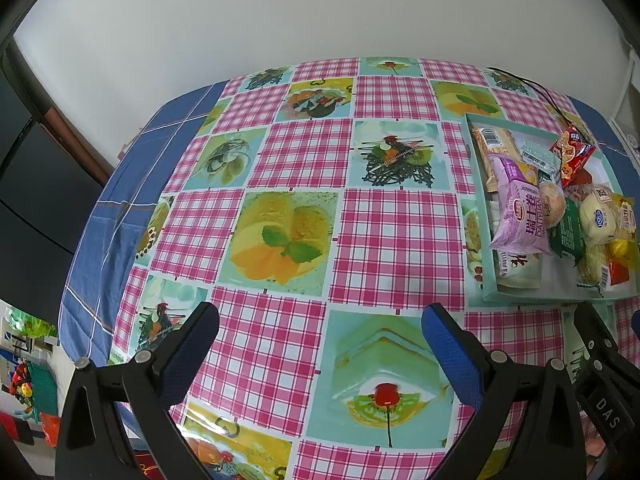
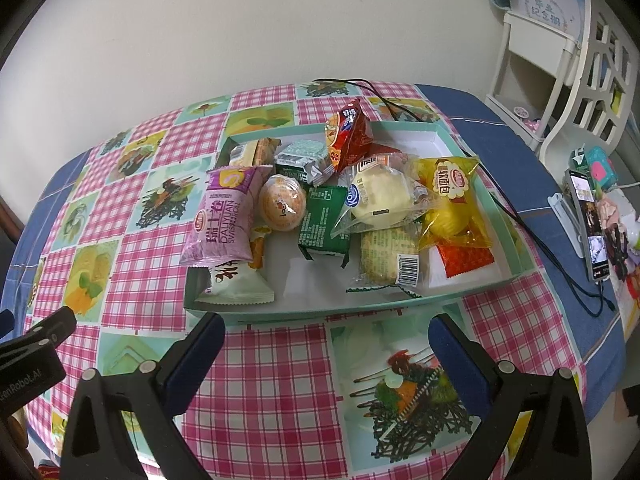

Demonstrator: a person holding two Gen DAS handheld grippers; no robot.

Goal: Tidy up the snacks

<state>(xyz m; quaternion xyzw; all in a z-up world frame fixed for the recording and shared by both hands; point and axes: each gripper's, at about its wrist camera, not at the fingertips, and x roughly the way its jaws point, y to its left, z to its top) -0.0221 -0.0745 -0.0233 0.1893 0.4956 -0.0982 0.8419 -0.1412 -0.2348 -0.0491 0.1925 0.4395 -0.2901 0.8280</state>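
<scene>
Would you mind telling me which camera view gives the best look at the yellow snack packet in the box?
The right wrist view: the yellow snack packet lies near the middle of the frame, its whole front and red label visible. The left wrist view catches only part of it at the right edge, behind a pale round bun.

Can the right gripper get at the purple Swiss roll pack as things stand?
Probably yes. The right gripper is open and empty, just short of the tray. The purple pack lies on top at the tray's near left corner, nothing over it; only the low tray wall lies between.
</scene>
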